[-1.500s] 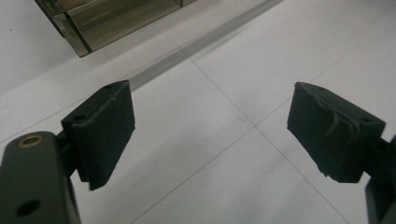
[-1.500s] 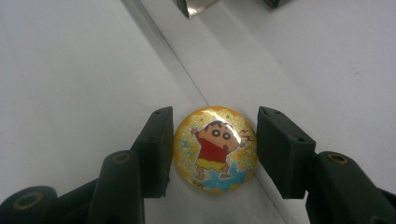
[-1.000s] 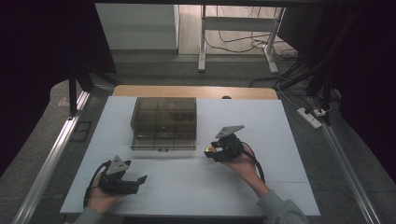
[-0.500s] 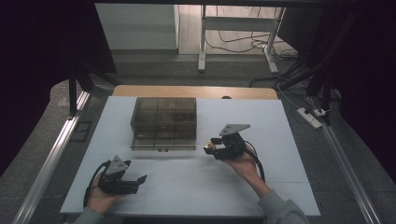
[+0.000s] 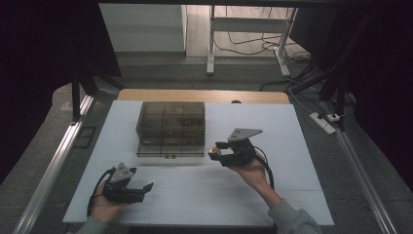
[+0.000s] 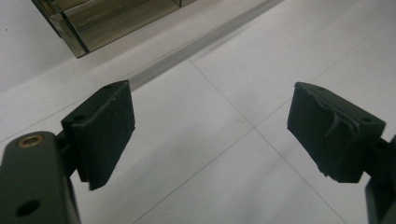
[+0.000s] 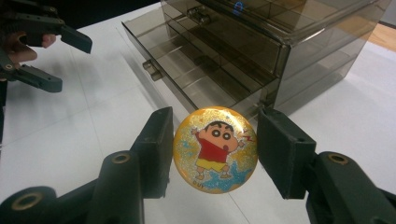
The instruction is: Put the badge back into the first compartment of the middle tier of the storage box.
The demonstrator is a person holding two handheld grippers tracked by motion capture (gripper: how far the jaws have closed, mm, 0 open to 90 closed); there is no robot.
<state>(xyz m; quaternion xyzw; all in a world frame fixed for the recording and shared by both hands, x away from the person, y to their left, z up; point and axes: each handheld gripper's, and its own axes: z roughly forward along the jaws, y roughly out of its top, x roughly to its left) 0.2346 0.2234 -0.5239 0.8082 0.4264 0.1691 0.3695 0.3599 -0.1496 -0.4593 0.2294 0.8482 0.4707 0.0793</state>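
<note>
The right tool (image 7: 212, 156), clamped on a round yellow glittery cartoon badge (image 7: 215, 149), has edged away from the smoky clear plastic drawer box (image 5: 170, 127), lifting clear; the left tool (image 5: 141, 189) rests spread apart on the white counter (image 5: 302, 195).

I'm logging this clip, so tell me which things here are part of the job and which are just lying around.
Likely part of the job:
- round cartoon badge, held between the right gripper jaws
- smoky clear drawer box, a lower drawer pulled out
- left gripper, open, hovering over the white table

Just lying about:
- power strip on the floor
- cables beyond the table
</note>
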